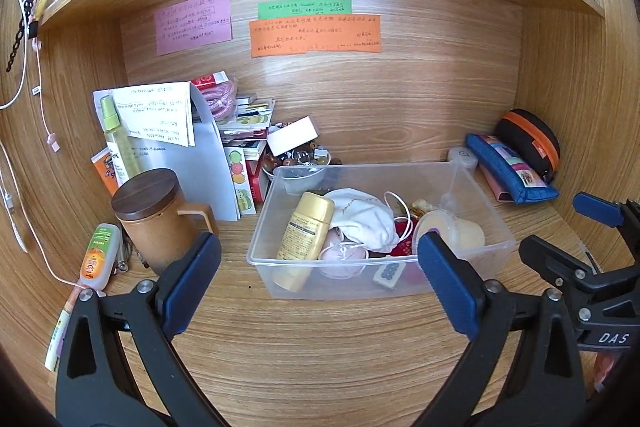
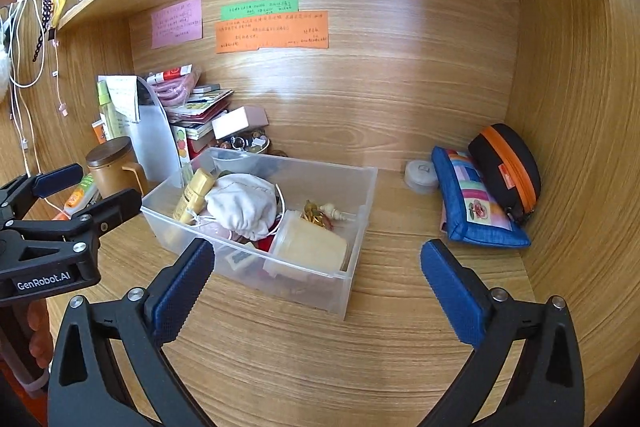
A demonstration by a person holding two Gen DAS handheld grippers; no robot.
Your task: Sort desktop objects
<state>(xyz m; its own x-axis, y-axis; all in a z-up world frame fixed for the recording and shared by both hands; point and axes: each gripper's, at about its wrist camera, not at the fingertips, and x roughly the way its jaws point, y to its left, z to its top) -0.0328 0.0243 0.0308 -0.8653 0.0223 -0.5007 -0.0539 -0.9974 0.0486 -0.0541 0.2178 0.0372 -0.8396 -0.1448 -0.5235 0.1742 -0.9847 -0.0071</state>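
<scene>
A clear plastic bin (image 2: 276,227) is seen on a wood-grain desk (image 2: 320,347), already loaded with a gold bottle (image 1: 306,239), a white drawstring pouch (image 2: 242,205), a pale lidded tub (image 2: 308,247) and a mahjong tile (image 1: 387,273). Both the left gripper (image 1: 316,283) and the right gripper (image 2: 316,291) are held wide apart over the desk, with nothing between the ribbed blue pads (image 2: 182,291). Still unsorted, a blue patchwork pencil case (image 2: 476,203) and a black zip case with orange trim (image 2: 506,171) are propped in the right corner beside a small round container (image 2: 420,175).

Trouble could be expected from the bin itself: thin, light and smooth-walled, it may be shoved or tipped if a finger catches its rim. The soft fabric cases may sag or slip from a narrow pinch, and the leaning pair may topple if one is pulled away. At left, a lidded brown mug (image 1: 154,219) stands close to the left gripper's finger and could be knocked.
</scene>
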